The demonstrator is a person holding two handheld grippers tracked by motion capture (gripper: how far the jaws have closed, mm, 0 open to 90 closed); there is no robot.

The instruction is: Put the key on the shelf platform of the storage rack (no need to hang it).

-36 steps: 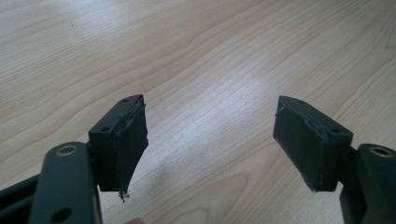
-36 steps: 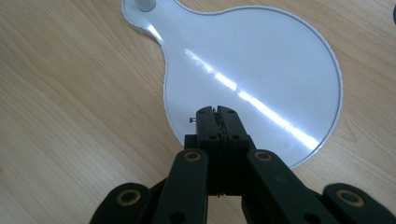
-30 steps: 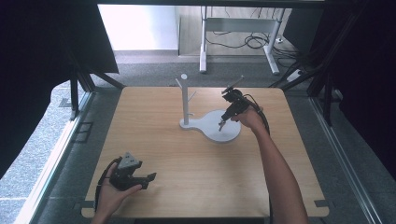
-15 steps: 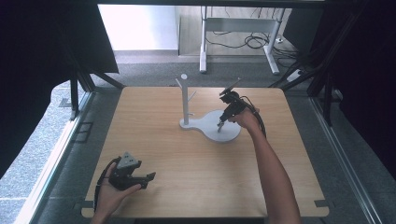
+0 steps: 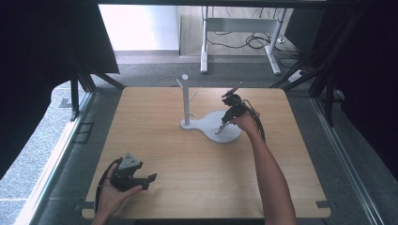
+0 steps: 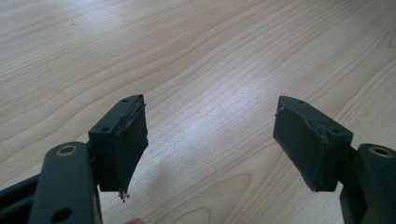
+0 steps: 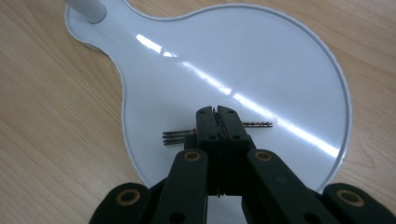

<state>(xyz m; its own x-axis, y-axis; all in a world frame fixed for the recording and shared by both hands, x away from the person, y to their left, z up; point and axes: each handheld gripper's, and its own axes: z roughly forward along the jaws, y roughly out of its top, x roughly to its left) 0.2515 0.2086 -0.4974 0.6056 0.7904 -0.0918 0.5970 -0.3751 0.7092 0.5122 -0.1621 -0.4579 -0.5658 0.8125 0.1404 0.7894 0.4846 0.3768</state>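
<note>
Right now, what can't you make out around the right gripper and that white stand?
- Thin dark chain-like piece: right gripper view, its middle hidden by the right gripper; too small to identify.
- Whether it touches the white stand base: unclear.
- Stand post: cut off by the top edge.
- High view: piece too small to see.

Under the right hand-held gripper (image 7: 217, 114), matt black, lies a glossy white plastic tray (image 7: 289, 60); around it, the smooth pale wood-grain desk (image 7: 42, 116).
</note>
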